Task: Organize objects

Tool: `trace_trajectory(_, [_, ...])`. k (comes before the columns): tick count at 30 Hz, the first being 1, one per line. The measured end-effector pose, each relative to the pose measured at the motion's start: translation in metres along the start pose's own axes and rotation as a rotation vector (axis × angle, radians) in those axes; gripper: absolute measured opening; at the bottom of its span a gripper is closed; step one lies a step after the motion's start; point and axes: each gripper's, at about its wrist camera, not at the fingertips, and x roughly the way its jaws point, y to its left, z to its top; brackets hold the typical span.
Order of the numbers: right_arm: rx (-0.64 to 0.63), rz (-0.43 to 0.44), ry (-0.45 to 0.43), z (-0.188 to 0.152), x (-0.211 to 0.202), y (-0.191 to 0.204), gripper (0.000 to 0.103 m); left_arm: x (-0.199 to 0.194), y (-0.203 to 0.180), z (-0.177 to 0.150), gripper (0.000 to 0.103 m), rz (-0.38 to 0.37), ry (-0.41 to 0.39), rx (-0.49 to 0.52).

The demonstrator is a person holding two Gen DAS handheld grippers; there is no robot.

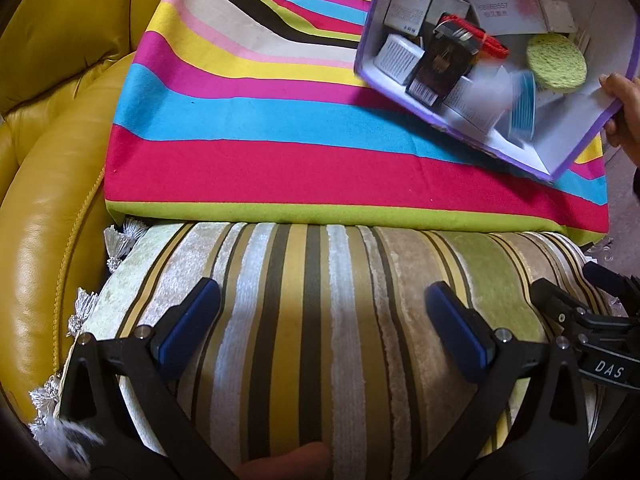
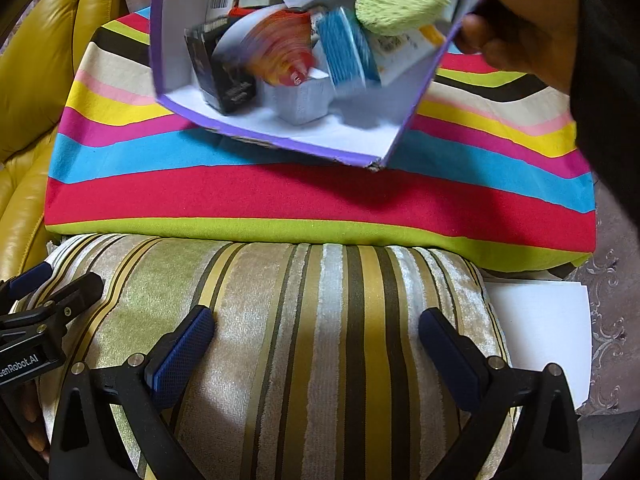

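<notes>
**Stock on view: one tilted box of small goods, two cushions, both sets of fingers empty**

1. Left gripper [image 1: 322,314]. My fingers [image 1: 188,320] stand wide apart, blue pads facing each other, nothing between them. They hover over the olive-striped cushion [image 1: 320,320].

2. Right gripper [image 2: 316,340]. Fingers [image 2: 182,346] likewise spread wide and holding nothing, above the same cushion. In the left view it shows at the lower right edge, just beside my left one.

3. Purple-edged box [image 1: 560,168], white inside. Held tilted by a bare hand [image 2: 516,28] at its far right rim, open mouth turned toward me, above the rainbow-striped cushion [image 1: 280,132]. It is ahead of both sets of fingers and well apart from them; to the upper right in the left view, up and centre in the right view.

4. Box contents, loose and partly blurred:
   - green round sponge [image 1: 556,60], near the hand-held side
   - blue spool [image 2: 346,52], middle of the heap
   - dark carton with barcode [image 1: 436,70]
   - small white cartons [image 1: 400,58] and paper cards [image 1: 506,6]
   - something red [image 1: 490,42] behind the dark carton; I cannot tell what

5. Rainbow-striped cushion. Lies flat beyond the olive-striped one, their edges touching.

6. Yellow leather sofa [image 1: 52,184]. To the left of both cushions.

7. White sheet [image 2: 548,332]. Right of the olive-striped cushion, partly tucked beneath it.
</notes>
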Motion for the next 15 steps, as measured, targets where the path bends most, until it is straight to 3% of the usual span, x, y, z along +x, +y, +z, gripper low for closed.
trace_trajectory(15, [0.004,0.004,0.002,-0.0002,0.0007,-0.0008,0.103,0.0063,-0.0013,-0.0056,0.103,0.021,-0.004,-0.006])
